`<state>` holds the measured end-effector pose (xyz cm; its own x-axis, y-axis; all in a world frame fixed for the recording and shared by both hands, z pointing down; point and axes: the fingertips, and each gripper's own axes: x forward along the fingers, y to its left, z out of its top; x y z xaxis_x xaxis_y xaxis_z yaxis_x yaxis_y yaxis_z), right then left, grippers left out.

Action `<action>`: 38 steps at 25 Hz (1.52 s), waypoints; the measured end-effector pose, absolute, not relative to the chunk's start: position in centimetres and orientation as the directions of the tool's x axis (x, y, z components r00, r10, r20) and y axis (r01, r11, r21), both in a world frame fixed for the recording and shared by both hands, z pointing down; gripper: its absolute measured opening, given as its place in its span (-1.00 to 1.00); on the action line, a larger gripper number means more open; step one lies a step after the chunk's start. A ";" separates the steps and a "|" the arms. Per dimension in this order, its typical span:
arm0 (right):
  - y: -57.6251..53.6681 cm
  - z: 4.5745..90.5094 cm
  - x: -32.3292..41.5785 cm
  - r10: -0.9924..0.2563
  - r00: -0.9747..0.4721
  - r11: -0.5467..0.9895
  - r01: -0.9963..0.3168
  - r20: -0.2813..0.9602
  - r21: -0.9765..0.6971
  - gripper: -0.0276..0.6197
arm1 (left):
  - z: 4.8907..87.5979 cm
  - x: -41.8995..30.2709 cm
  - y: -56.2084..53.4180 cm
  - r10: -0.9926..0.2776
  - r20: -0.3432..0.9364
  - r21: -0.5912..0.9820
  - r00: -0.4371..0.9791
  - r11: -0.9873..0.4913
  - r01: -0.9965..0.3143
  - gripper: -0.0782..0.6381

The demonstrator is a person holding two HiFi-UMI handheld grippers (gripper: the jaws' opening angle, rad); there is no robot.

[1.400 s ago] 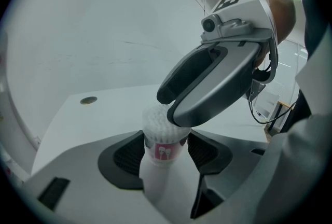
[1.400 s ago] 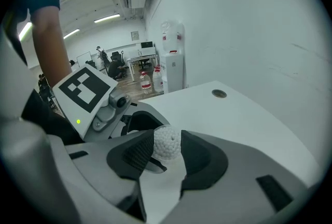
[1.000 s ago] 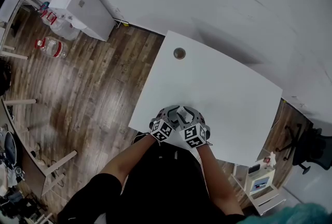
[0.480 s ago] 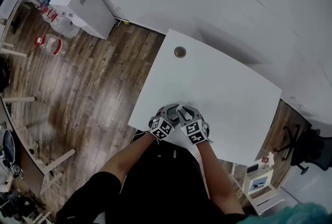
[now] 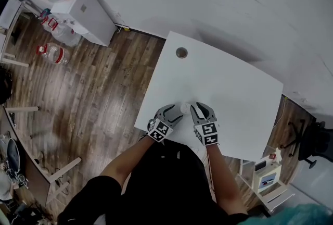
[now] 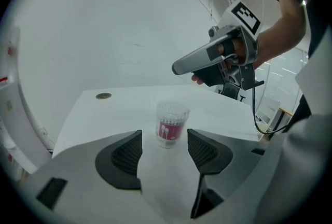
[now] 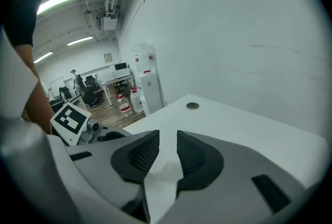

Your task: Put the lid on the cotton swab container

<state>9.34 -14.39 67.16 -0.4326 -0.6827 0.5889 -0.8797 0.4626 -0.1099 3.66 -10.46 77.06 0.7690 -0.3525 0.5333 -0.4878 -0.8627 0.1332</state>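
The cotton swab container (image 5: pixel 184 108), a small clear cup with a pink label, stands upright on the white table (image 5: pixel 229 83) near its front edge. In the left gripper view the container (image 6: pixel 171 123) stands just ahead of my open left gripper (image 6: pixel 163 139), untouched. I cannot tell whether a clear lid sits on it. My right gripper (image 5: pixel 198 107) is to the container's right and raised above the table (image 6: pixel 177 68). Its jaws (image 7: pixel 167 141) stand close together with a slim gap. A white dotted patch (image 7: pixel 155 164) shows low in that gap; whether anything is gripped is unclear.
A round metal grommet (image 5: pixel 181 52) sits in the table's far left corner. A white water dispenser (image 5: pixel 83 8) and water bottles (image 5: pixel 51 52) stand on the wooden floor to the left. A cable hangs from the right gripper (image 6: pixel 257 114).
The two grippers were huddled together over the container. The right one has now drawn away to the right, leaving the container in plain sight between them.
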 end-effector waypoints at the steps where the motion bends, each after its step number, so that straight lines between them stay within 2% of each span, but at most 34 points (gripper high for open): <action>1: -13.9 66.7 9.8 -0.696 -0.416 0.439 -0.892 0.585 -0.112 -0.59 | 76.4 3.2 -10.2 -0.356 0.520 0.144 0.776 -0.860 -0.490 -0.04; 6: -10.7 63.4 10.5 -0.780 -0.336 0.307 -0.941 0.528 -0.144 -0.59 | 71.1 0.4 -9.7 -0.421 0.432 0.208 0.798 -0.814 -0.542 -0.04; 11: -5.9 59.0 7.5 -0.839 -0.285 0.239 -0.958 0.463 -0.155 -0.59 | 66.0 -3.1 -6.7 -0.445 0.373 0.281 0.814 -0.782 -0.556 -0.05; 12: -4.9 58.1 6.9 -0.850 -0.275 0.230 -0.961 0.450 -0.154 -0.59 | 64.6 -3.6 -5.9 -0.434 0.364 0.300 0.824 -0.783 -0.545 -0.11; 14: -3.2 56.6 5.3 -0.869 -0.253 0.203 -0.966 0.425 -0.159 -0.59 | 62.1 -4.9 -4.4 -0.408 0.338 0.341 0.848 -0.786 -0.515 -0.54; 15: -2.3 55.9 4.4 -0.878 -0.241 0.188 -0.968 0.414 -0.166 -0.59 | 61.1 -5.7 -3.5 -0.401 0.326 0.358 0.856 -0.786 -0.505 -0.67; 17: -0.2 54.6 3.1 -0.892 -0.223 0.162 -0.970 0.393 -0.181 -0.59 | 60.0 -6.9 -1.9 -0.398 0.324 0.375 0.858 -0.779 -0.502 -0.74; 24: 5.8 51.6 1.7 -0.909 -0.175 0.134 -0.982 0.377 -0.133 -0.59 | 55.1 -6.4 2.4 -0.329 0.246 0.397 0.912 -0.824 -0.404 -0.75; 30: 9.4 48.1 0.4 -0.927 -0.204 0.216 -0.976 0.315 0.005 -0.59 | 52.4 -5.2 6.6 -0.374 0.232 0.317 0.898 -0.844 -0.433 -0.75; 34: 14.2 45.7 1.8 -0.950 -0.207 0.198 -0.978 0.233 -0.063 -0.59 | 51.1 -3.3 12.1 -0.416 0.222 0.305 0.882 -0.829 -0.468 -0.75; 38: 19.8 44.0 3.8 -0.962 -0.197 0.174 -0.976 0.189 -0.131 -0.62 | 49.0 -1.1 18.2 -0.509 0.205 0.243 0.836 -0.801 -0.547 -0.75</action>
